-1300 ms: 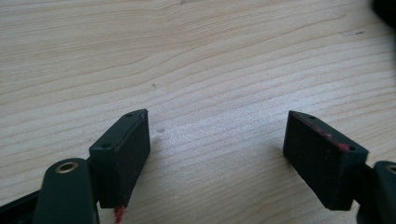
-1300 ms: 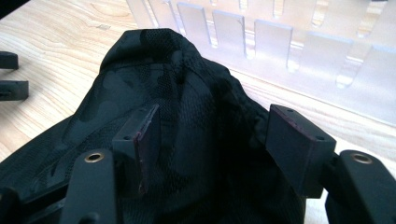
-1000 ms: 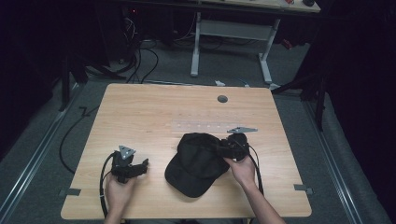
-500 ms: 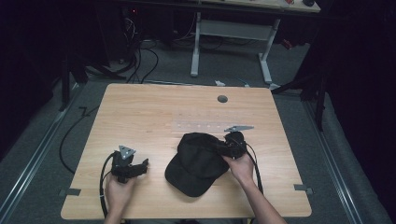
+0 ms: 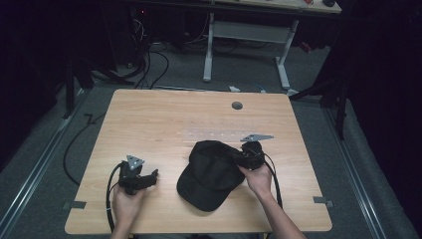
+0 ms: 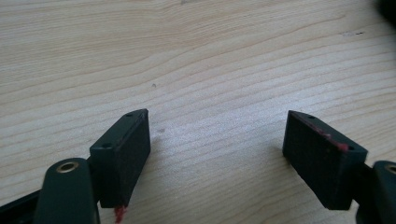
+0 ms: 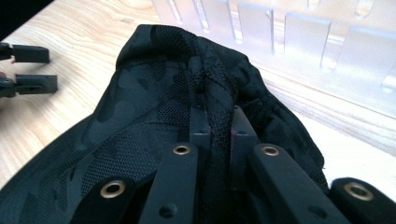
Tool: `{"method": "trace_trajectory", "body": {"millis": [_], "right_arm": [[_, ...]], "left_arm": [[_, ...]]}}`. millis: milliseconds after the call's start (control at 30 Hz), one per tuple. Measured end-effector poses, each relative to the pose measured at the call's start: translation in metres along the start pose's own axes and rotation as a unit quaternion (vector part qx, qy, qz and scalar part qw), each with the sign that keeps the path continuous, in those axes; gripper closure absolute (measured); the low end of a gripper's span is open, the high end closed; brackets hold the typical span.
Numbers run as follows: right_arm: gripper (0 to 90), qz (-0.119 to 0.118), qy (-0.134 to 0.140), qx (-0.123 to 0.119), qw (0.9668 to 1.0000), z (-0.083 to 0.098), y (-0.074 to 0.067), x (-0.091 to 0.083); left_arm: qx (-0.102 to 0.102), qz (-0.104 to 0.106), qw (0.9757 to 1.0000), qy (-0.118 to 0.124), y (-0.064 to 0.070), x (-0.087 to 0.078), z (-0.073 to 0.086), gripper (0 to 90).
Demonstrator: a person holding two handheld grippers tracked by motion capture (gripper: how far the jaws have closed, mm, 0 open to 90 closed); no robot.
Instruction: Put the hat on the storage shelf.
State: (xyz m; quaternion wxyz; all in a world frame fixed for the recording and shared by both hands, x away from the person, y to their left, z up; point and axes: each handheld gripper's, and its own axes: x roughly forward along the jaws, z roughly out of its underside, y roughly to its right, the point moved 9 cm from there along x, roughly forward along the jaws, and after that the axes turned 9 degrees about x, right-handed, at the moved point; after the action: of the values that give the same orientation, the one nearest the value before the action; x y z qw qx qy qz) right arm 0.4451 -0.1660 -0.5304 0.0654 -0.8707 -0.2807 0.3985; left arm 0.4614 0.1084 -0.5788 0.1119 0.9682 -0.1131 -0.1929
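Right gripper (image 7: 215, 126) at near right of table (image 5: 164, 119), jaws pinched tight on a fold of the black cap (image 5: 211, 172), which lies near centre. Left gripper (image 6: 217, 154) rests near left, jaws wide apart over bare wood. Clear slotted strip (image 5: 214, 134) lies just beyond cap.

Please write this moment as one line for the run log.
left gripper: open, over bare table | right gripper: shut on black cap fabric | cap: on table

Black mesh cap (image 5: 213, 172) lies on the wooden table's (image 5: 164, 119) near edge; crown fabric bunched upward.
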Motion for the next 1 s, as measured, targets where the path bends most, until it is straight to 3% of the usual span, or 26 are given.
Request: {"method": "trace_trajectory", "body": {"millis": [133, 500, 667, 1000], "right_arm": [[84.8, -0.005, 0.016, -0.012, 0.9998, -0.003, -0.003, -0.010], [85.1, -0.024, 0.039, -0.015, 0.9988, -0.006, -0.003, -0.030], [85.1, -0.030, 0.052, -0.025, 0.9979, -0.008, -0.006, -0.041], [85.0, -0.045, 0.067, -0.044, 0.9958, -0.009, -0.014, -0.056]], "left_arm": [[0.000, 0.000, 1.0000, 0.000, 0.000, 0.000, 0.000, 23.8], [0.001, -0.003, 1.0000, 0.000, 0.001, 0.000, 0.000, 23.2], [0.004, 0.004, 1.0000, -0.006, 0.003, -0.001, 0.002, 19.5], [-0.004, 0.015, 0.9997, -0.017, 0.005, -0.005, 0.002, 22.1]]}}
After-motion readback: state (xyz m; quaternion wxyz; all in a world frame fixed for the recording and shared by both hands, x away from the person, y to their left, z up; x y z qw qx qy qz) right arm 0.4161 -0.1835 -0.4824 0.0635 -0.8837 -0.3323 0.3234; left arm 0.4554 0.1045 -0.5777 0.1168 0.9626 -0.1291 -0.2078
